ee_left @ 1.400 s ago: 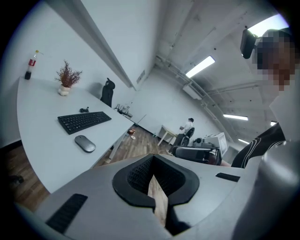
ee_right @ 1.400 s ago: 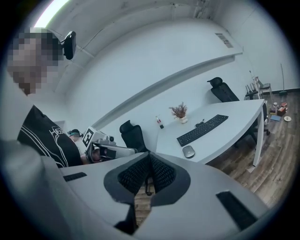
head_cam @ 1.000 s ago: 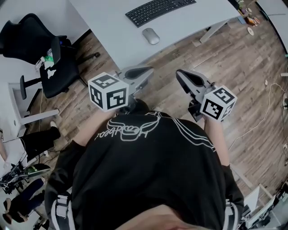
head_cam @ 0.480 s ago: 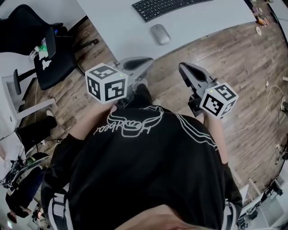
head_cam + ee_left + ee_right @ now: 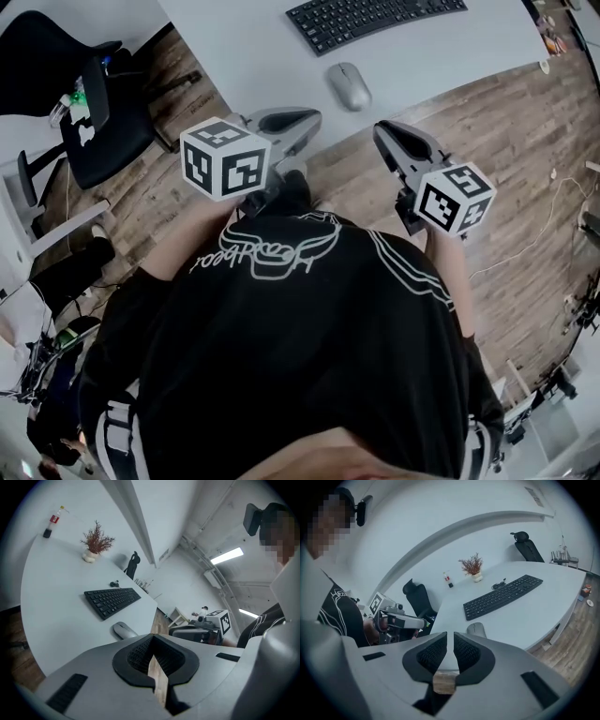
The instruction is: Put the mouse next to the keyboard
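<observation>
Smooth grey plastic mouse (image 5: 349, 86) – matt black plastic keyboard (image 5: 375, 21); smooth white desk (image 5: 272, 56) – wood-grain plank floor (image 5: 506, 141).

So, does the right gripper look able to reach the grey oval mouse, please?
Probably yes: the grey oval mouse lies near the white desk edge, unobstructed before the right gripper, jaws shut.

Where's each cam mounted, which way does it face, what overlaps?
Head view: on the person's head, facing steeply down at desk, keyboard, mouse; shirt, left gripper, right gripper show.
Left gripper view: on the left gripper, along its shut jaws toward the desk; right gripper at right.
Right gripper view: on the right gripper, along its shut jaws; left gripper at left.
Shared: keyboard and mouse in all three.
</observation>
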`<state>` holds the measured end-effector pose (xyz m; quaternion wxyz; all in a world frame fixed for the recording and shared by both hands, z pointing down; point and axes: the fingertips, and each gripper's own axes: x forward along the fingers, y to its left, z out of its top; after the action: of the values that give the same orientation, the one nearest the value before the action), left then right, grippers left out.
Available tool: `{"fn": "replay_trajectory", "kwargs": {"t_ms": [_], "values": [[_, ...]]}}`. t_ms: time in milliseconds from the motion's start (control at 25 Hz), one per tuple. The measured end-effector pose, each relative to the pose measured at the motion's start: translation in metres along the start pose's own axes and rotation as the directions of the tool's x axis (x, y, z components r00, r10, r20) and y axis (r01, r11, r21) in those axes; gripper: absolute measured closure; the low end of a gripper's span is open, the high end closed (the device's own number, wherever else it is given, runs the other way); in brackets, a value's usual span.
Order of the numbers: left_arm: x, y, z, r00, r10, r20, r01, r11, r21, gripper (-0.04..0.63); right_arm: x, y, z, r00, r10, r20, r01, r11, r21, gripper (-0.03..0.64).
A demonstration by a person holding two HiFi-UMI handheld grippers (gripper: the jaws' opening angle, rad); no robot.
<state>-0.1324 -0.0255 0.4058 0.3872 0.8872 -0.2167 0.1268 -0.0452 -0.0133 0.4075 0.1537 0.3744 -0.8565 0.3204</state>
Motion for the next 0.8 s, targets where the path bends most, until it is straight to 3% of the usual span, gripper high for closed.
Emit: {"fn": "replay_trajectory", "kwargs": {"t_ms": [200,320,440,640,800], "values": [[-0.003,0.024,0.011,1.0,0.003,0.002,-0.003,1.0,-0.003,0.588,0.033,-0.017,0.003,0.996,-0.065,-0.058,0.062,0.997,-0.044,0.594],[-0.009,0.046,0.013,1.0,0.008,0.001,-0.008,1.0,-0.022,0.588,0.061,-0.022,-0.001,0.99,-0.084,-0.114,0.076,0.994,-0.073,0.497],[-0.012,0.06,0.013,1.0,0.012,-0.011,-0.012,0.999,-0.034,0.588,0.078,-0.028,0.001,0.983,-0.119,-0.14,0.105,0.989,-0.1,0.475],[-0.01,0.068,0.021,0.999,0.029,-0.015,-0.03,0.999,-0.041,0.589,0.085,-0.049,-0.001,0.953,-0.214,-0.213,0.179,0.969,-0.17,0.39],[-0.011,0.079,0.025,0.999,0.039,-0.016,-0.039,0.998,-0.046,0.588,0.099,-0.062,-0.009,0.928,-0.253,-0.272,0.206,0.96,-0.19,0.368]]}}
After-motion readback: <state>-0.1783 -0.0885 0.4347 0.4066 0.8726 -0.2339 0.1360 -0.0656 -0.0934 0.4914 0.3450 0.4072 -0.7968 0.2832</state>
